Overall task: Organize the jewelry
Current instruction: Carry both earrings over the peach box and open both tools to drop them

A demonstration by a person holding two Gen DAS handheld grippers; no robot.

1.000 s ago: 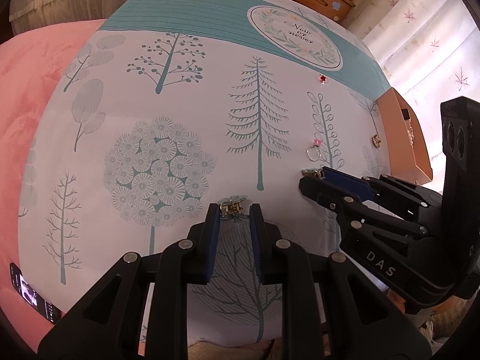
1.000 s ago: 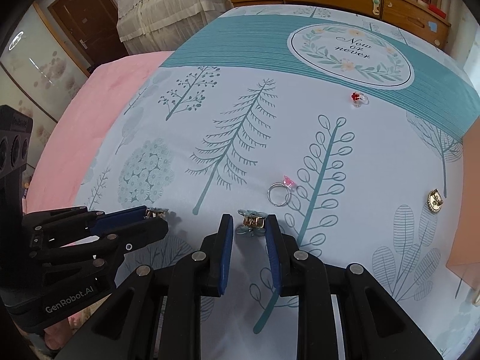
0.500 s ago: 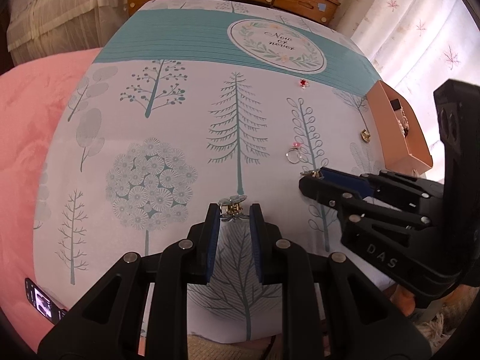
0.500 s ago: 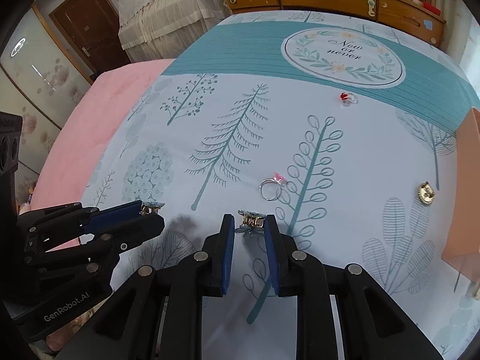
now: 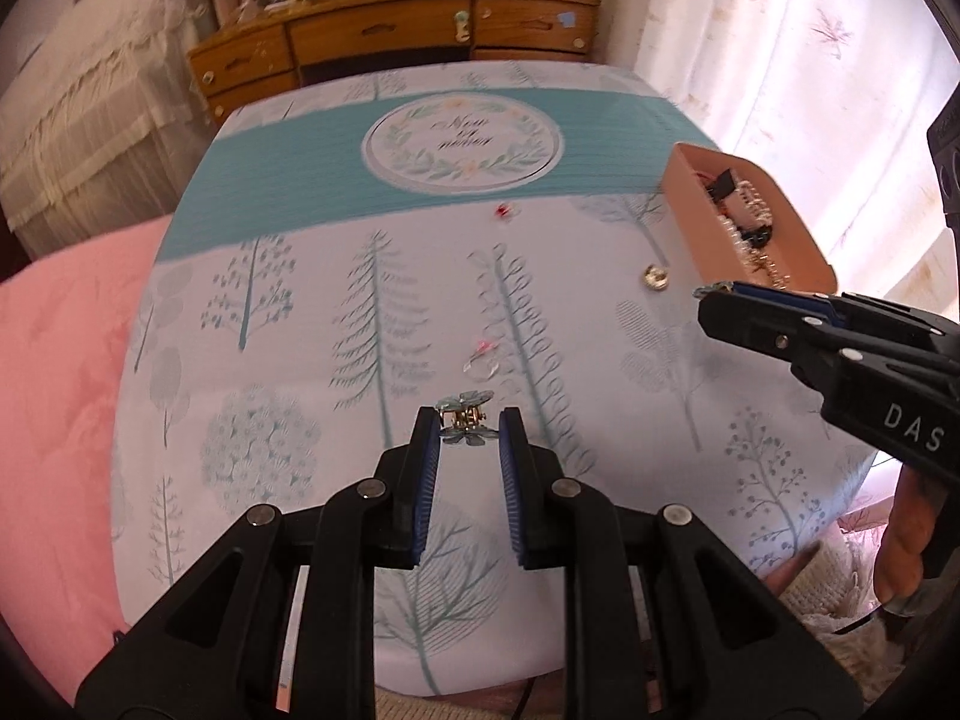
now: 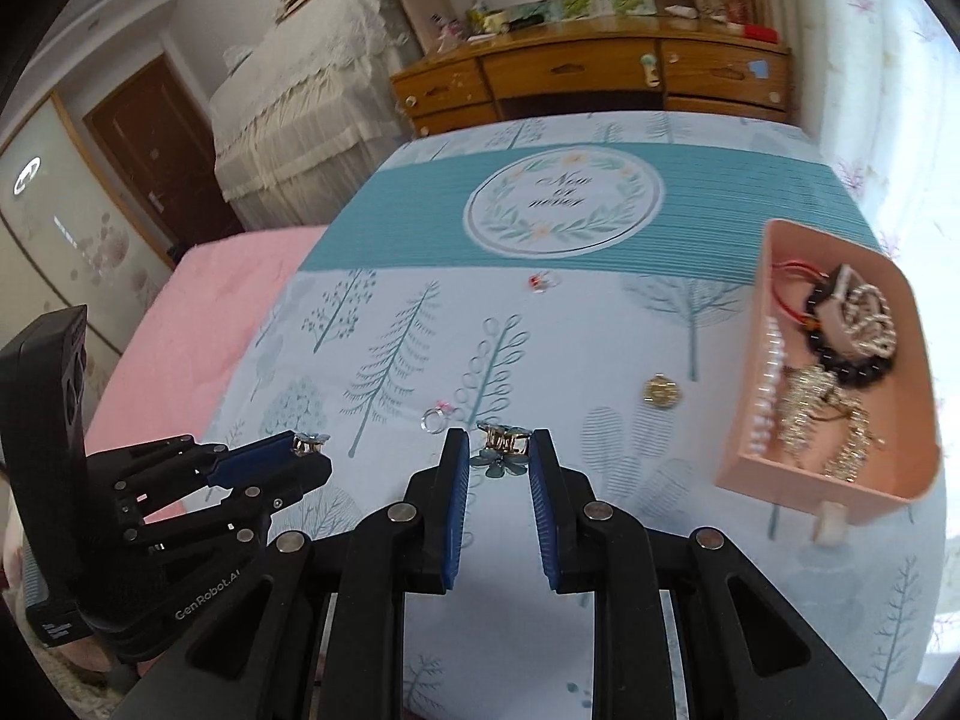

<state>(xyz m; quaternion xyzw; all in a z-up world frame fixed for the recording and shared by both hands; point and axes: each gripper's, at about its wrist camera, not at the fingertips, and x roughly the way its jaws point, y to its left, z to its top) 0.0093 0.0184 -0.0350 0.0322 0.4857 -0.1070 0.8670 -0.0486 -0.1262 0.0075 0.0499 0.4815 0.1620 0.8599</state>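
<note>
Left gripper (image 5: 467, 420) fingers pinch a small blue flower hair clip (image 5: 463, 415) at their tips. Right gripper (image 6: 499, 441) fingers pinch a 2nd flower hair clip (image 6: 503, 445) the same way. Pink jewelry tray (image 6: 753, 360) sits right of the right fingers. Beyond the fingertips on the tree-print tabletop (image 6: 600, 312): silver ring (image 6: 433, 418), gold brooch (image 6: 660, 390), red ring (image 6: 540, 282).

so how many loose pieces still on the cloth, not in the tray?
3: a red-stone ring near the teal band, a pink-stone ring just beyond the claws, and a gold round piece beside the pink tray. The claws could hide more.
</note>
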